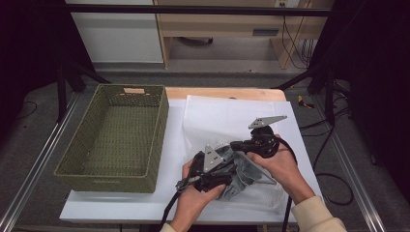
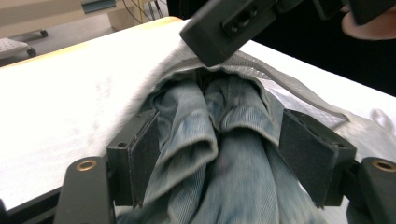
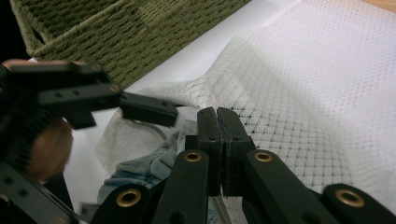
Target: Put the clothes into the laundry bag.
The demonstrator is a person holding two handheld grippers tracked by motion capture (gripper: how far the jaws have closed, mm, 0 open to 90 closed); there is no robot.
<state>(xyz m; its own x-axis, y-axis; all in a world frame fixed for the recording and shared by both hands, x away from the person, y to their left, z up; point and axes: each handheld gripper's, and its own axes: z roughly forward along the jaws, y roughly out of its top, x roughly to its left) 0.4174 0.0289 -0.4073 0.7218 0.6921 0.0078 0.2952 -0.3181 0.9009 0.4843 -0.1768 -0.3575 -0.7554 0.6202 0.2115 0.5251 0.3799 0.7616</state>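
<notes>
Blue jeans lie bunched partly inside a white mesh bag on the white-covered table. My left gripper stands open with the denim between its pads, the fabric bulging loosely. In the high view this left gripper points right into the jeans. My right gripper is shut on the mesh bag's rim and holds the opening up just above the jeans. The right gripper also appears in the left gripper view, at the bag's lifted edge.
A green woven basket stands empty at the left of the table, close to the bag; its wall shows in the right gripper view. The table's white cover runs out just right of the hands. Dark frame posts flank the table.
</notes>
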